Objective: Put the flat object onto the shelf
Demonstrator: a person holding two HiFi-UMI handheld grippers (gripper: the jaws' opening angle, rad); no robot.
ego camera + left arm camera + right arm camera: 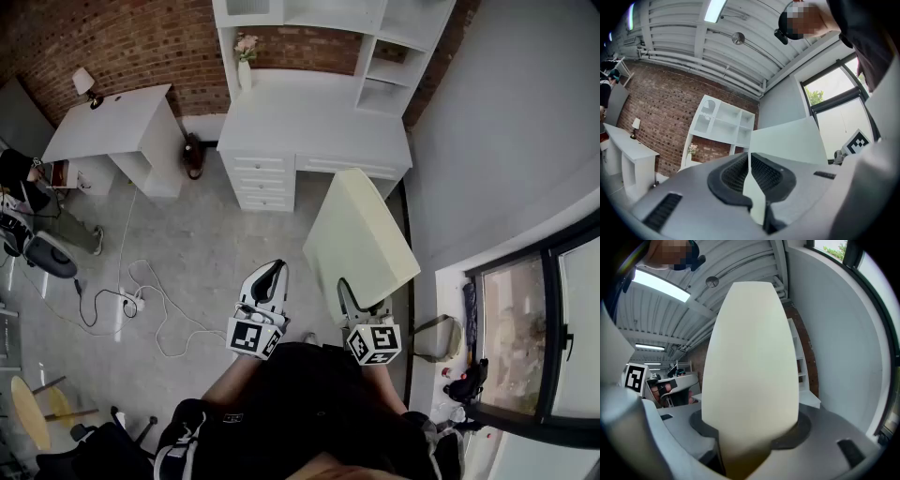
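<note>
A: Nearest first. What are the tongs doing?

B: Right tongs pinch the near edge of the flat object. In the right gripper view the pale cream slab stands between the two jaws and fills most of the frame, with the right tongs clamped on its lower end.

A: And the left?

B: Left tongs are pressed together, tips meeting, just beside the slab but apart from it. The left gripper view shows the pads closed at the tip, with the flat object off to the right behind them.

A: Any print or labels?

B: The only print I can make out is the black-and-white square patterns on the marker cubes. They carry no words that I can read.

A: So where is the slab?

B: It is in the air over the grey floor, tilted, with its far edge near the front of the white tabletop. It is not on the shelf.

A: What lies farther out?

B: A white power strip with a looping cable lies on the floor to the left. On the tabletop, a white vase with pink flowers. The shelf unit rises behind it against the brick wall. A second white tabletop with a small lamp stands at the far left.
</note>
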